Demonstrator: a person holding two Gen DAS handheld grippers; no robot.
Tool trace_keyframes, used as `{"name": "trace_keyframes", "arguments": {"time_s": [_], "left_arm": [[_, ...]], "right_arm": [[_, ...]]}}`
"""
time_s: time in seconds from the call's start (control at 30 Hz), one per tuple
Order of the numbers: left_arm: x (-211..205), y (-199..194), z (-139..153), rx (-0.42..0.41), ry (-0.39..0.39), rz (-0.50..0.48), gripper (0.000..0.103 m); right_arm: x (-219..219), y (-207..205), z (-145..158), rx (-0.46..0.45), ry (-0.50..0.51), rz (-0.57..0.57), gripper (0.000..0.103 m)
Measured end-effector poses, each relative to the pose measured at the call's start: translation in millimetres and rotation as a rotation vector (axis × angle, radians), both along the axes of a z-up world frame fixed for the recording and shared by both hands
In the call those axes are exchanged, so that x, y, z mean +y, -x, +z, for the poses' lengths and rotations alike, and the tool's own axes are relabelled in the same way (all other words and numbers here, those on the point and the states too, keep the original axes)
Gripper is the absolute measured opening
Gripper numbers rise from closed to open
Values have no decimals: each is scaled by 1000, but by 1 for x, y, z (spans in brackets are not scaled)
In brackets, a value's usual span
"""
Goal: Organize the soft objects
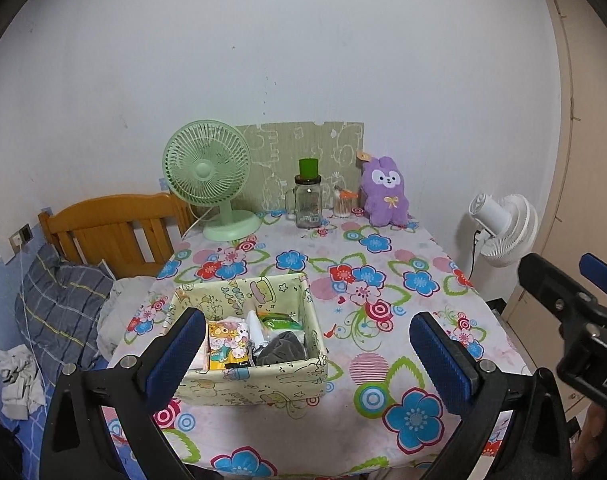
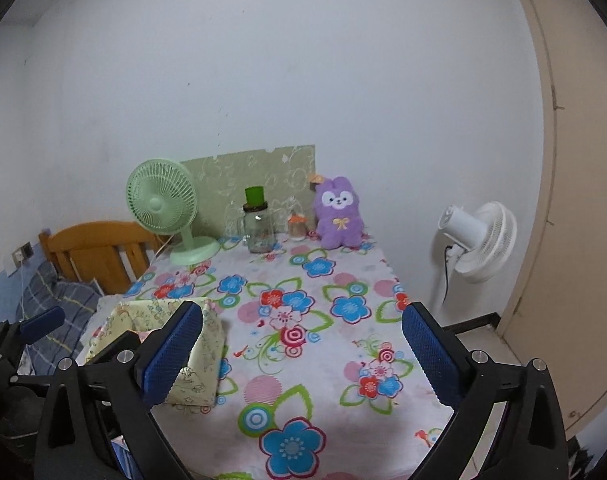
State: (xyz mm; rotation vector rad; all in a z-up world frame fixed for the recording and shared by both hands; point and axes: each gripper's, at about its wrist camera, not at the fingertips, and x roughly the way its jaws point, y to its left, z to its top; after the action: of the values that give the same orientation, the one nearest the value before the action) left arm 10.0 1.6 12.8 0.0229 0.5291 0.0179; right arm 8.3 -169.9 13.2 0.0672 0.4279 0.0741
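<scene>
- Both hand-held grippers, left (image 1: 307, 354) and right (image 2: 301, 354), are wide and hold nothing.
- The plush (image 1: 385, 191) sits far behind the box (image 1: 259, 384), beside the jar (image 1: 308, 202).
- Risk: reaching for the plush may knock the jar over.

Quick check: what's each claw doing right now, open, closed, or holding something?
Left claw: open, holding nothing.
Right claw: open, holding nothing.

A green desk fan (image 1: 207, 172) stands upper left on the floral tabletop (image 1: 383, 360), a glass jar (image 1: 308, 202) at center, a white fan (image 1: 503, 230) far right.
</scene>
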Motion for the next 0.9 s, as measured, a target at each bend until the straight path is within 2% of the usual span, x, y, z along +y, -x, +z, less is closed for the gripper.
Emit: {"name": "trace_keyframes", "arguments": {"time_s": [0.37, 0.9], "left_arm": [[3, 8, 4, -22, -3, 15, 103], [6, 8, 5, -40, 0, 13, 103]], "right_arm": [[-2, 11, 2, -21, 5, -9, 102], [6, 3, 3, -17, 18, 23, 102]]}}
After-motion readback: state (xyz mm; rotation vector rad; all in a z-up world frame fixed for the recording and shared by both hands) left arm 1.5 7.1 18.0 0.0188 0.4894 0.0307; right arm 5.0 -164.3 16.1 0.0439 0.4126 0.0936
